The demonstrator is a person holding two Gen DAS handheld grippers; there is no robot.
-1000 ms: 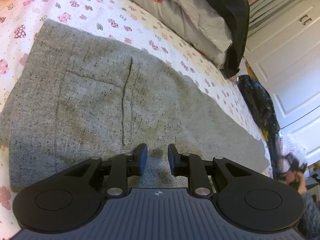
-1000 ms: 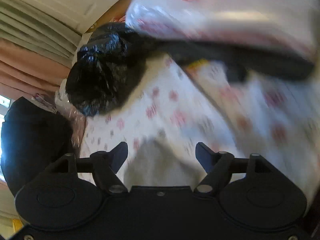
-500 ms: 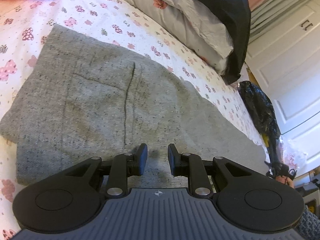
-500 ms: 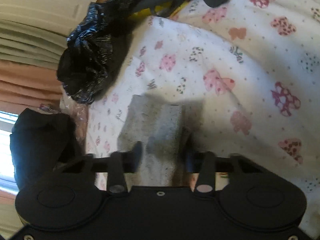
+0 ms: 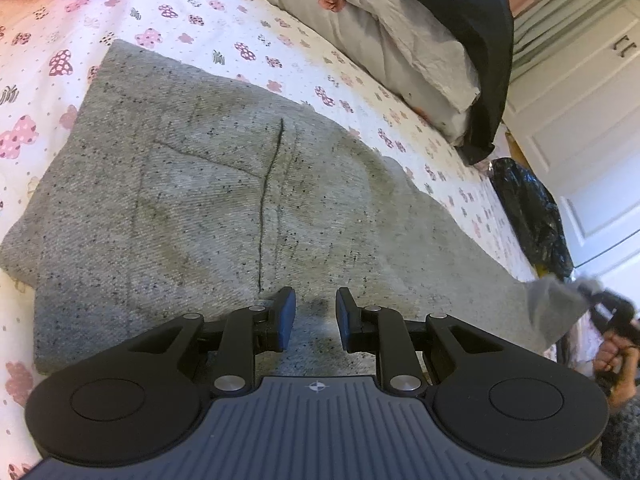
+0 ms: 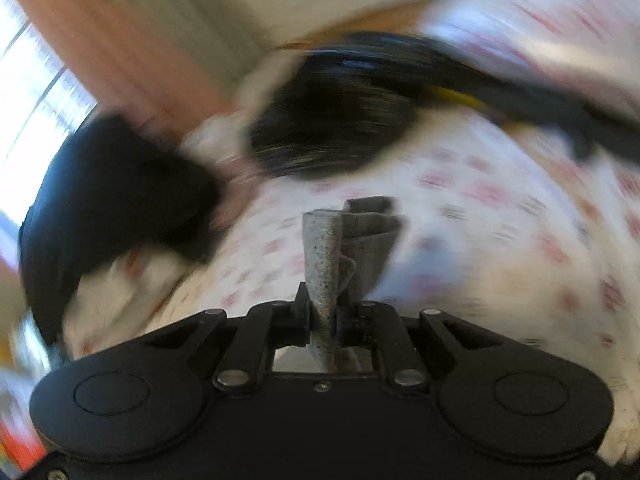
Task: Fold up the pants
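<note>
Grey speckled pants (image 5: 208,200) lie flat on a bed with a white sheet printed with pink bows (image 5: 168,8), waist at the left, legs running right. My left gripper (image 5: 315,312) hovers over the middle of the pants, jaws a little apart and empty. My right gripper (image 6: 323,312) is shut on the grey leg hem (image 6: 332,248), lifted off the sheet. In the left wrist view the raised hem (image 5: 556,308) and the right gripper (image 5: 608,308) show at the far right. The right wrist view is motion-blurred.
Grey pillows (image 5: 380,36) under a dark blanket (image 5: 472,24) lie along the bed's far side. A black plastic bag (image 5: 532,212) sits at the bed's far corner, also in the right wrist view (image 6: 332,128). White cupboard doors (image 5: 580,92) stand behind.
My right gripper has closed on the leg hem and lifted it off the sheet. The left gripper has drawn back slightly above the pants, its jaw gap unchanged.
</note>
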